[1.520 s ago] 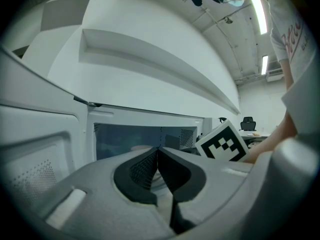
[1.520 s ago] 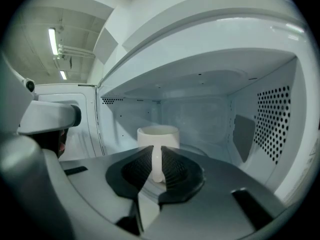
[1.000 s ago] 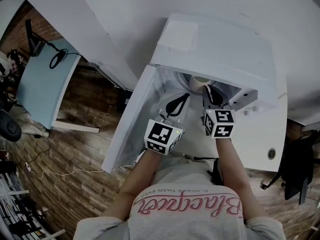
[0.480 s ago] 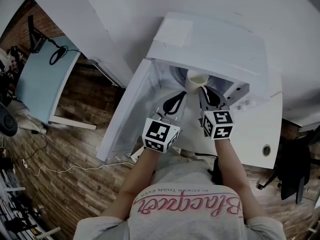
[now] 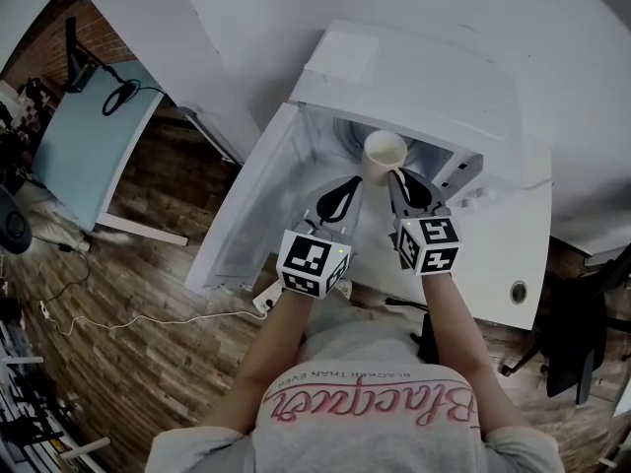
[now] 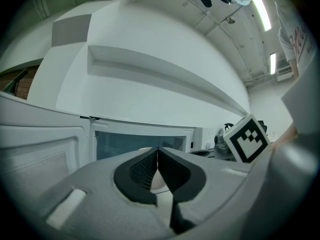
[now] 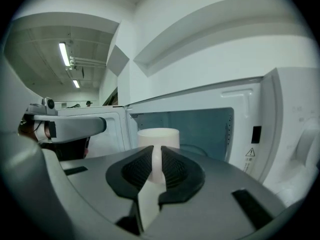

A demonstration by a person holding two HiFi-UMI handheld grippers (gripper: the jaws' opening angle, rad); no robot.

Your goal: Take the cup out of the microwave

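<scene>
Head view, cup (image 5: 385, 154) (upright) in right hand-held gripper (image 5: 401, 179)

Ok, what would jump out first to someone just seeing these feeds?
The white cup, clamped in the right gripper at the open mouth of the white microwave. Next, the left gripper, shut and empty beside it, and the door swung wide at the head view's left.

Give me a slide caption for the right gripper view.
The right hand-held gripper clamped on the cup, at the mouth of the open microwave.
</scene>
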